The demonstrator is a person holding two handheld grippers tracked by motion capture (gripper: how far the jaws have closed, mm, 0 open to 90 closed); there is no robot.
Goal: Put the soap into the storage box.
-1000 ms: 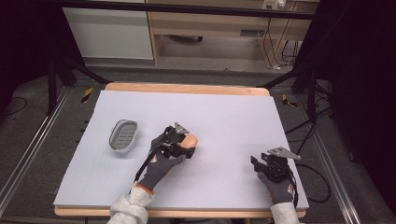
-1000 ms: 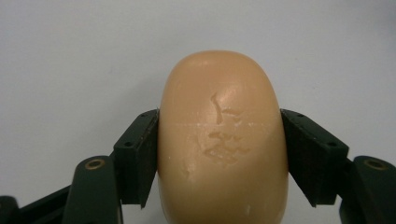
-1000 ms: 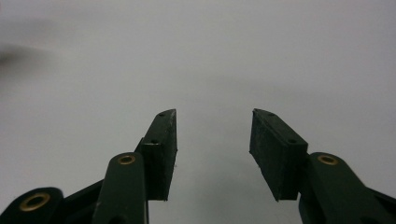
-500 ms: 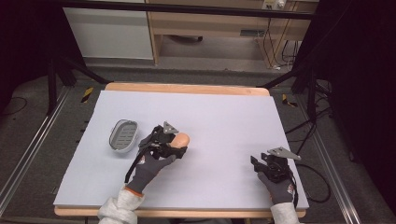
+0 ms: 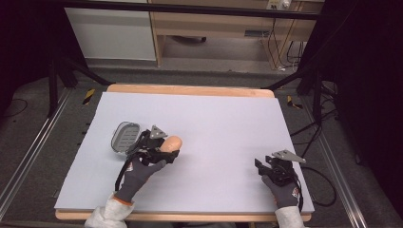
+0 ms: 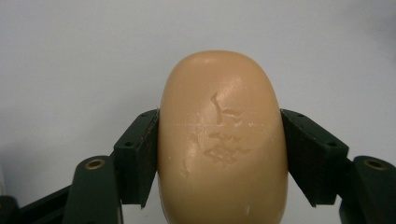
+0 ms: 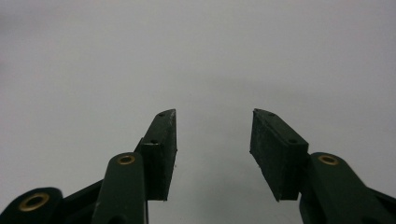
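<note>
Soap first: peach-coloured oval bar point(image 6: 222, 140), clamped across its width in left claw point(image 5: 168, 149), both black pads pressed flat against its sides. Held just to the right of grey oval plastic soap dish point(image 5: 124, 137), close by it but not touching, over pale lilac surface point(image 5: 228, 118). Right claw point(image 7: 214, 135) well apart from dish, far to its right and nearer the person; jaws parted with a clear gap, nothing between them.
</note>
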